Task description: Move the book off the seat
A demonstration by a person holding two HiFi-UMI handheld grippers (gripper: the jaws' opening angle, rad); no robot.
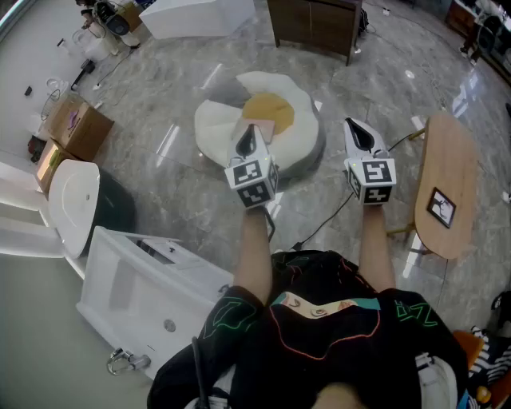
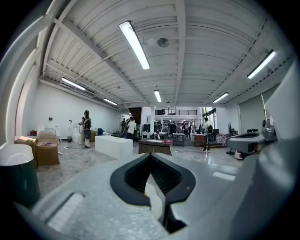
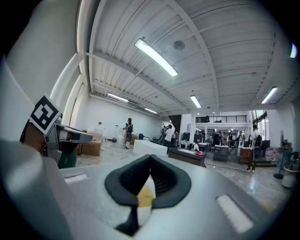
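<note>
In the head view a round white cushion seat (image 1: 299, 140) with a yellow centre (image 1: 268, 110) lies on the marble floor ahead of me. A pale tan book (image 1: 267, 128) rests on it at the yolk's near edge, partly hidden by my left gripper (image 1: 248, 131). That gripper is held above the seat's near side, jaws shut and empty. My right gripper (image 1: 356, 126) hovers to the right of the seat, also shut and empty. Both gripper views look level across the hall, over the shut left gripper (image 2: 151, 157) and the shut right gripper (image 3: 150, 159).
A wooden side table (image 1: 447, 172) with a small dark frame (image 1: 441, 207) stands at right. A white cabinet (image 1: 140, 291), a white-lidded bin (image 1: 76, 196) and cardboard boxes (image 1: 78, 125) are at left. A cable (image 1: 319, 228) crosses the floor. A dark cabinet (image 1: 315, 22) stands beyond.
</note>
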